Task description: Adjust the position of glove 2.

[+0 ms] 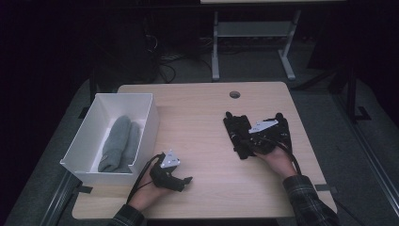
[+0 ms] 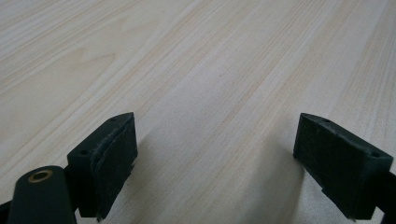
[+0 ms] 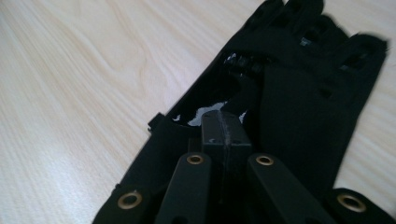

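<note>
A black glove (image 1: 236, 129) lies flat on the right half of the wooden table (image 1: 197, 122), fingers pointing away from the person. My right gripper (image 1: 248, 140) rests on it, held by a hand in a plaid sleeve. In the right gripper view its jaws are pressed together over the cuff end of the black glove (image 3: 299, 93), and the fabric bunches up at the right gripper (image 3: 226, 133) tips. My left gripper (image 1: 182, 181) hovers low near the table's front edge. In its own view the left gripper (image 2: 217, 140) stands open over bare wood.
A white open box (image 1: 147, 123) stands at the table's left edge with grey fabric pieces (image 1: 120, 143) lying inside. A round cable hole (image 1: 234, 94) sits near the far edge. Behind the table is a dark floor with metal desk legs (image 1: 215, 52) and cables.
</note>
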Action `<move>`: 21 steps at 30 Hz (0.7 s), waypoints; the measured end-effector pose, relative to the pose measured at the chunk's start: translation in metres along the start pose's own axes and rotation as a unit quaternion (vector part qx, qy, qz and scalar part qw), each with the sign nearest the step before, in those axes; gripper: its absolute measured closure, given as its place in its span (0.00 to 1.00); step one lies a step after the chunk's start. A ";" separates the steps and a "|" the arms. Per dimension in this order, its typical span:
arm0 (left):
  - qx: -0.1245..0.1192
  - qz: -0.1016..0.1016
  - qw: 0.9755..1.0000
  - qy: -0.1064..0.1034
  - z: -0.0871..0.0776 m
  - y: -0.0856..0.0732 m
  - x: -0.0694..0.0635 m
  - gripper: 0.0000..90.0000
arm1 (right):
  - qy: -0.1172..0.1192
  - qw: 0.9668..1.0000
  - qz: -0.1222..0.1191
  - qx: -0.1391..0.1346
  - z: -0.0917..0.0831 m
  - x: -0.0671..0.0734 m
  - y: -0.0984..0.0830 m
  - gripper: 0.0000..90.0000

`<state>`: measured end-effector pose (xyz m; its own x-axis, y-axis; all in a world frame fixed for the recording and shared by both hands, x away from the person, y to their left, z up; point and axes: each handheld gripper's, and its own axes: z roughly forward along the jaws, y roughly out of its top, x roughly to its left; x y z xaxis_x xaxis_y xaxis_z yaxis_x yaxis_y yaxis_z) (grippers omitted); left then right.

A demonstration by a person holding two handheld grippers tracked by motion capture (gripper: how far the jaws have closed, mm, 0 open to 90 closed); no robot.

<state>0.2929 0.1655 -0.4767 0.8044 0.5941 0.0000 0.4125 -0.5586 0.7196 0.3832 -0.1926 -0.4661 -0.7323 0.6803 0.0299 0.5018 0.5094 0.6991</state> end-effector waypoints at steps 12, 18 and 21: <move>0.000 0.000 1.000 0.000 0.000 0.000 0.000 0.14 | 0.046 0.998 -0.033 0.012 0.007 0.028 0.005 1.00; 0.000 0.000 1.000 0.000 0.000 0.000 0.000 0.14 | 0.076 0.996 -0.048 0.015 0.010 0.048 0.007 1.00; 0.000 0.000 1.000 0.000 0.000 0.000 0.000 0.14 | 0.093 0.994 -0.055 0.019 0.010 0.059 0.009 1.00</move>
<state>0.2935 0.1652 -0.4767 0.8042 0.5944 -0.0001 0.4131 -0.5588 0.7191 0.3486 -0.1427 -0.4653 -0.8545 0.5117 0.0895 0.4288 0.5976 0.6775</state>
